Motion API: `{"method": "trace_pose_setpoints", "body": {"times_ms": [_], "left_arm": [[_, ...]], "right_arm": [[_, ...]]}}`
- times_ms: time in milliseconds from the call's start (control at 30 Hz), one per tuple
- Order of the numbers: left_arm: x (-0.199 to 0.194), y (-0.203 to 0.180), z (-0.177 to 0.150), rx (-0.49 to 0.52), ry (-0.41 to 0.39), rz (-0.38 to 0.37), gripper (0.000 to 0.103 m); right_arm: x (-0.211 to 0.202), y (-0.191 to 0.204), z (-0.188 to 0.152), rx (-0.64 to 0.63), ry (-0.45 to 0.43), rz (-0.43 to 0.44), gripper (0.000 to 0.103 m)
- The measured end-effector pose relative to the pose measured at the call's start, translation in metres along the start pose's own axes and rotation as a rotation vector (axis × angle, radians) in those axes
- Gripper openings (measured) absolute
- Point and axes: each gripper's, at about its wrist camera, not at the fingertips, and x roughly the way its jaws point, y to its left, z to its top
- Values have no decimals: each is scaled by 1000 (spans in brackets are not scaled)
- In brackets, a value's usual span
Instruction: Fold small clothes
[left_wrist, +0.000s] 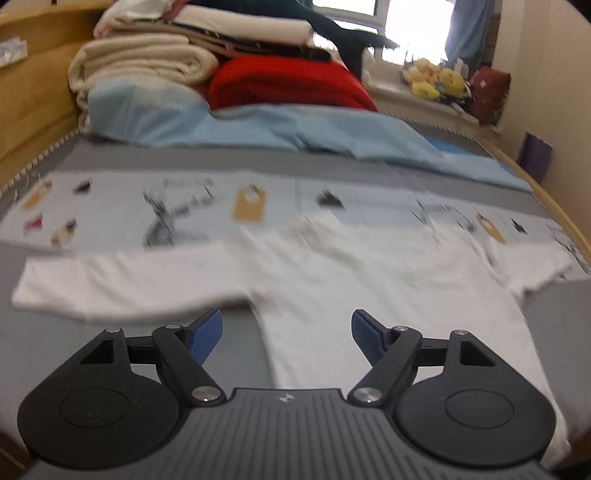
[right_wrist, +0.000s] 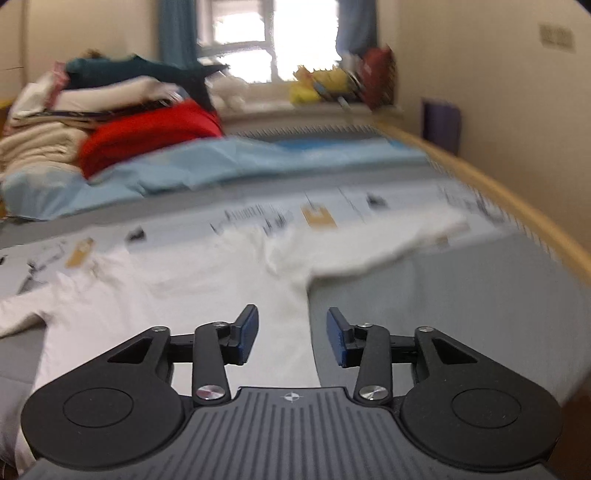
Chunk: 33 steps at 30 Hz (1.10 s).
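Gripper (left_wrist: 287, 332) sharp, white shirt (left_wrist: 332, 280) blurred

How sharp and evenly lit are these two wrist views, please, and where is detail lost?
Left wrist view: the left gripper is crisp, the white shirt and printed sheet smear with motion blur, and the window is blown out. Right wrist view: the right gripper is sharp, blur is heavier, the bed frame bows from fisheye distortion, the window glares.

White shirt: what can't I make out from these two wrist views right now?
- White shirt hem: hidden under the left gripper body in the left view, under the right gripper in the right.
- Collar and sleeve ends: motion-blurred in both.
- Printed sheet: too blurred to read.
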Motion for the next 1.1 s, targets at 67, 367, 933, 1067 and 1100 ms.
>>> {"method": "trace_pose_setpoints", "body": {"times_ms": [67,367,933,1067,1100], "left_arm": [[20,26,16,6,-18,12,81],[93,178,5,-229,20,234,23],[135,371,-43,-735,39,581,46],[137,354,-29,-721,29,539,1],[136,346,-23,-715,15,544,1]], "right_arm": [[1,-1,16,-52,-21,16,51],[36,0,25,66,-27,-50,35],[88,60,29,-70,95,16,34],[90,60,28,-87,100,20,34],[90,59,28,-90,102,21,34]]}}
